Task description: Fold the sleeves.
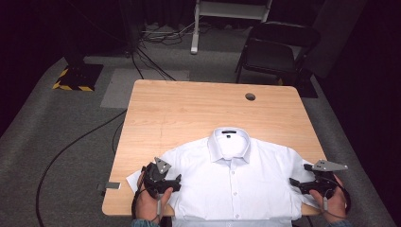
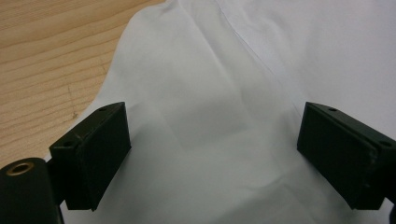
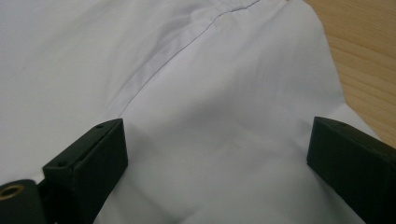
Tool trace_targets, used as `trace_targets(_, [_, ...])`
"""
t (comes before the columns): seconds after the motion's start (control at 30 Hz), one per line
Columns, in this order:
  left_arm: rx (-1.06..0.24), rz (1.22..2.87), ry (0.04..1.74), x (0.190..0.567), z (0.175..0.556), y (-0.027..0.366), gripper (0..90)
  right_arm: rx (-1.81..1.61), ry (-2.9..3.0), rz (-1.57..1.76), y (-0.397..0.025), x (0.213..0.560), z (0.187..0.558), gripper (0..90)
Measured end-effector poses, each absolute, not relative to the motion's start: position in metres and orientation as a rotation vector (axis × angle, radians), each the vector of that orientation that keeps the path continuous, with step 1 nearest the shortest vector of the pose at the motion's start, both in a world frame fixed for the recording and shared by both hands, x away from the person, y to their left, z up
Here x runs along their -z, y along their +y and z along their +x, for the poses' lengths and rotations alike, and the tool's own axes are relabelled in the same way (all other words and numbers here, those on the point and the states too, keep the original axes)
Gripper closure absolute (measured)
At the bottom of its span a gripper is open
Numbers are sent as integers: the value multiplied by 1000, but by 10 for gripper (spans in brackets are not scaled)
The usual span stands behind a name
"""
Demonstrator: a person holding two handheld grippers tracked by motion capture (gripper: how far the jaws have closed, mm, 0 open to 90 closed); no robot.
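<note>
A white button-up shirt (image 1: pixel 234 177) lies flat and face up on the wooden table (image 1: pixel 189 109), collar toward the far side, its hem over the near edge. My left gripper (image 1: pixel 176 181) is open at the shirt's left sleeve, and that sleeve's cloth (image 2: pixel 210 130) lies between and under the wide-apart jaws. At the shirt's right sleeve my right gripper (image 1: pixel 294 183) also stands open, with the sleeve fabric (image 3: pixel 224 140) spread below the jaws. Neither one pinches the cloth.
A round cable hole (image 1: pixel 250 97) sits near the table's far right corner. A black chair (image 1: pixel 276 49) stands beyond the table. Cables (image 1: pixel 71 146) run over the grey carpet at the left. Bare wood covers the table's far half.
</note>
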State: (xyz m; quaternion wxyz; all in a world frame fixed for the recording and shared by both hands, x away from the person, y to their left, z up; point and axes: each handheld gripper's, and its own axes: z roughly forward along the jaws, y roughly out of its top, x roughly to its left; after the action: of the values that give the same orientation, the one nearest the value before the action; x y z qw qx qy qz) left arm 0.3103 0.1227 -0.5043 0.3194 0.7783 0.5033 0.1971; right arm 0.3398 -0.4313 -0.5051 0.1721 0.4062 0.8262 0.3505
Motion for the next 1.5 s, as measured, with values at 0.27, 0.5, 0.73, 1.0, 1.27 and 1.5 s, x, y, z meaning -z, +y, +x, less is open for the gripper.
trace_targets(0.27, [-518,2046,1323,504,310,123,96,-995,2345,1153,-431,505,340,48])
trace_targets(0.5, [-518,2046,1323,504,310,123,96,-995,2345,1153,-431,505,340,48])
trace_targets(0.73, [-518,2046,1323,504,310,123,96,-995,2345,1152,-431,505,340,48])
trace_targets(1.0, [-518,2045,1323,504,310,123,96,-995,2345,1153,-431,505,340,48])
trace_targets(1.27, [-517,2045,1323,504,311,123,94,-995,2345,1152,-431,505,340,48])
trace_targets(1.5, [-535,2045,1324,502,310,122,62,-995,2345,1153,-431,505,340,48])
